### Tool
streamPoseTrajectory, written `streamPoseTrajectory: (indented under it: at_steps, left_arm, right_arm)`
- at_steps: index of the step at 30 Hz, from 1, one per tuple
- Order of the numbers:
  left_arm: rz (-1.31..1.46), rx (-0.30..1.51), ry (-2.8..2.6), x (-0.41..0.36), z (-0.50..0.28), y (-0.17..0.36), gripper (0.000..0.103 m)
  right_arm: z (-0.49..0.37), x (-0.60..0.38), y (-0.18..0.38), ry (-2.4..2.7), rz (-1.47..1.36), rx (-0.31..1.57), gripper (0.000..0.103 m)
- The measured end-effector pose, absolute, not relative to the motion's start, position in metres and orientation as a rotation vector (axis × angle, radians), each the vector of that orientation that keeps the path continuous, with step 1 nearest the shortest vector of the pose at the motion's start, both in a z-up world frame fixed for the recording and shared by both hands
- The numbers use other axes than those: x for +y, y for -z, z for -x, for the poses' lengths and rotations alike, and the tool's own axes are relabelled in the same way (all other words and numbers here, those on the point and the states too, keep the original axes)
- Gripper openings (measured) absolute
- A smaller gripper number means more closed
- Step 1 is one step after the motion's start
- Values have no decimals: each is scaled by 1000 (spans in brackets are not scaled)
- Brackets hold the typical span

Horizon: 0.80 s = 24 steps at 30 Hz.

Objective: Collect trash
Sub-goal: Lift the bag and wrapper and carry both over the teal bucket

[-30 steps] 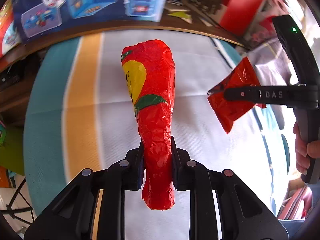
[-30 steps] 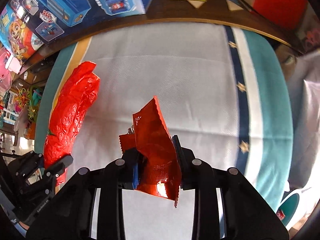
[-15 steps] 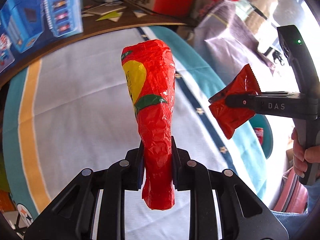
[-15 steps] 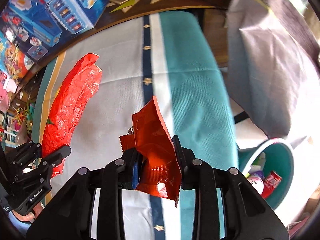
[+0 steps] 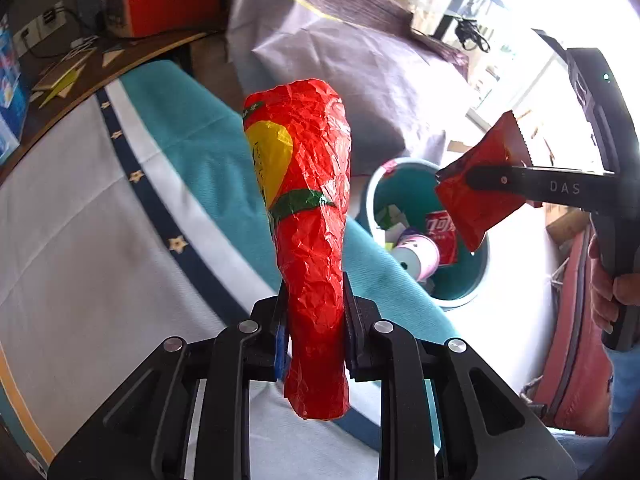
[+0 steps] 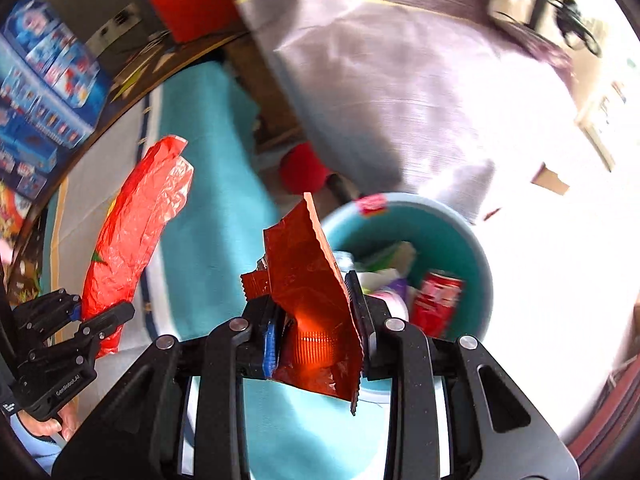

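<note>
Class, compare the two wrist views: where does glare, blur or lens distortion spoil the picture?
Left wrist view: sharp on the crumpled red plastic bag; window glare whitens the upper right; fisheye curves the striped tablecloth. Right wrist view: motion blur smears the teal round bin and background; floor overexposed; the torn red foil wrapper stays crisp.

Place: a home, likely a child's room
Bed: striped star cover (image 5: 152,184)
Far left: toy boxes (image 6: 44,96)
Floor, right: bin (image 5: 476,276)
</note>
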<state>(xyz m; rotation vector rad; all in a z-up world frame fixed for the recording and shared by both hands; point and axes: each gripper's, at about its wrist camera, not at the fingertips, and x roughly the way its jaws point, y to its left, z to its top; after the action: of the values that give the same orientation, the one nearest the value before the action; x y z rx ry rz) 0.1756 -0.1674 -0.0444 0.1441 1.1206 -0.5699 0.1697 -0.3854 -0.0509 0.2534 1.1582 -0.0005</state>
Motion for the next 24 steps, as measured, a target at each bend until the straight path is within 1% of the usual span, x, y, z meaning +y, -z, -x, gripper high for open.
streamPoseTrajectory:
  at_steps: [10,17,19,21,22,24]
  left_arm:
    - [-239,1204,722,-277,-171,70,22]
    - [-279,1290,805,-327,-165,98,23]
    - [-287,1302,803,-336,-165,105,30]
    - [-277,1290,788,-341,-169,107,58]
    - [-269,1279,775,-342,-173,108,61]
    - [-258,1274,752,-345,-181,110,78]
  right_arm:
    - [-147,-464,62,82,-364,1138,29]
    - [-138,-497,69,113,-393,1150,30]
    - [-136,-502,71,119,-394,1158,31]
    - [-136,-505,74,119,-396,1164,31]
    - [-137,-506,75,118,-397,1167,31]
    - [-137,-507,76,116,-399,1172,31]
